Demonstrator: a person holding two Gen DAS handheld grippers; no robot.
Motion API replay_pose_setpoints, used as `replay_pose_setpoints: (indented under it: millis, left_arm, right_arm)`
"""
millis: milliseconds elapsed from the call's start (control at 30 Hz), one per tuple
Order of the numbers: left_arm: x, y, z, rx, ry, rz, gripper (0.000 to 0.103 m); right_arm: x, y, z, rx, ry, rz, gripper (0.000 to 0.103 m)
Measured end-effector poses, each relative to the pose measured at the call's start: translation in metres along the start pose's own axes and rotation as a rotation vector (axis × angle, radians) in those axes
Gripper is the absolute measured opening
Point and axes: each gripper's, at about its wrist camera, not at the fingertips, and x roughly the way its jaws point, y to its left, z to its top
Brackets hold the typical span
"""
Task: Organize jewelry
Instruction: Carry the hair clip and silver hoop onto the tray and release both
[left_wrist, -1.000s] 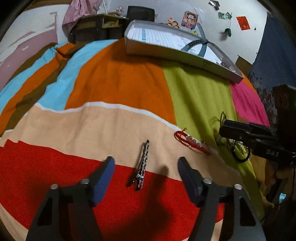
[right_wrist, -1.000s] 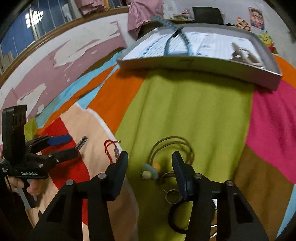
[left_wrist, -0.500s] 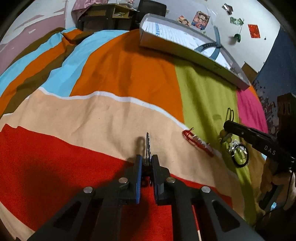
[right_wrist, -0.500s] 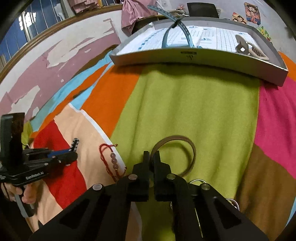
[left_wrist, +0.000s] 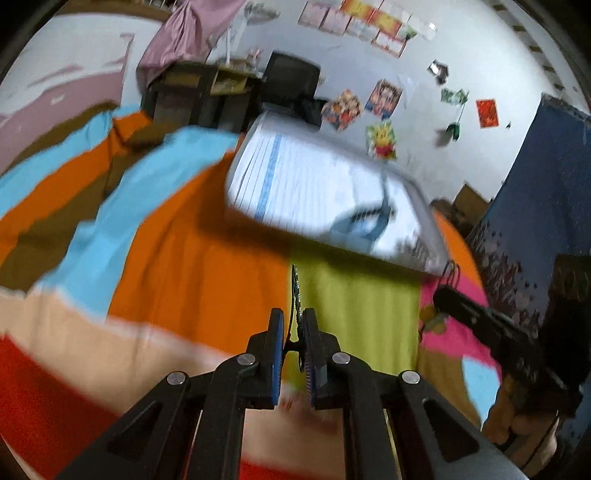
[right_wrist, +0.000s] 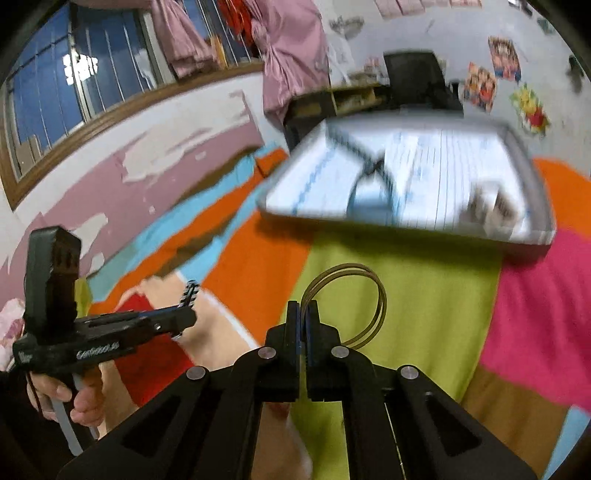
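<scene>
Lifting off the bed, the left gripper (left_wrist: 293, 325) has clamped a chain (left_wrist: 295, 291), the right gripper (right_wrist: 303, 317) bangles (right_wrist: 354, 302), tray (right_wrist: 532, 236) waiting at twelve o'clock.

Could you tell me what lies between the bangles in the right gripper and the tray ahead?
Only bare green bedspread separates the bangles, held by the right gripper, from the tray, as the right wrist view shows.
</scene>
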Motion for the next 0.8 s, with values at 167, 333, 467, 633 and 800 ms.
replay_pose_setpoints:
  millis: [167, 333, 467, 633, 800]
  left_arm:
    - [0.026, -0.022, 0.051, 0.029, -0.084, -0.017, 0.010]
    - [0.070, -0.032, 0.082, 0.042, -0.096, -0.015, 0.010]
    - [0.105, -0.029, 0.091, 0.038, -0.065, 0.012, 0.010]
    - [0.132, -0.021, 0.080, 0.049, -0.021, 0.059, 0.010]
    - [0.136, -0.019, 0.073, 0.057, -0.019, 0.083, 0.010]
  right_arm:
    - [-0.013, -0.014, 0.044, -0.060, -0.130, -0.045, 0.003]
    - [-0.002, -0.048, 0.079, -0.071, -0.192, -0.101, 0.003]
    - [0.018, -0.070, 0.094, -0.046, -0.179, -0.126, 0.003]
    - [0.051, -0.091, 0.090, 0.025, -0.140, -0.151, 0.003]
    - [0.070, -0.095, 0.075, 0.038, -0.084, -0.164, 0.003]
